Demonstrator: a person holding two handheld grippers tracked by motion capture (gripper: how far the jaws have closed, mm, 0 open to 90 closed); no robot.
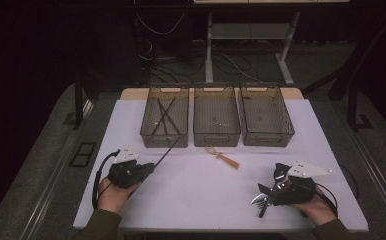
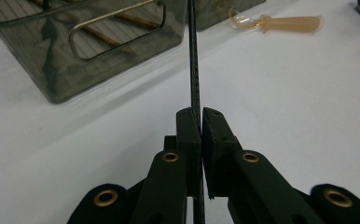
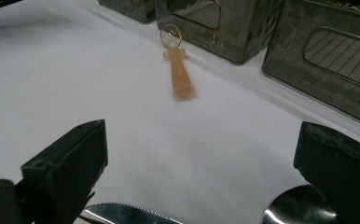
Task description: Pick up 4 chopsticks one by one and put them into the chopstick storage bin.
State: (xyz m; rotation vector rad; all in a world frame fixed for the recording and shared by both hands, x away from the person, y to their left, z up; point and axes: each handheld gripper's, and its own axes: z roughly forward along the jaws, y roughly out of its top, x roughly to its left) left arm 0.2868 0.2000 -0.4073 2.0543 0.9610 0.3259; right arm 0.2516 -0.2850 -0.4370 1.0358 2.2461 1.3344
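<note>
Jaws of left gripper [image 2: 200,122] pinch thin black rod [image 2: 193,60], tip toward 1 o'clock. Right gripper [image 3: 201,158] jaws spread wide above cutlery [image 1: 262,197], orange syringe [image 3: 178,72] at 12.

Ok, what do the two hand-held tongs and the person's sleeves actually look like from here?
Both tongs are black. The left tongs carry a pale grey three-cornered plate on top and a black cable looping back past the hand. The right tongs have a larger grey plate. Up close, the jaw arms show brass-coloured rivets. The sleeves are dark olive.
</note>
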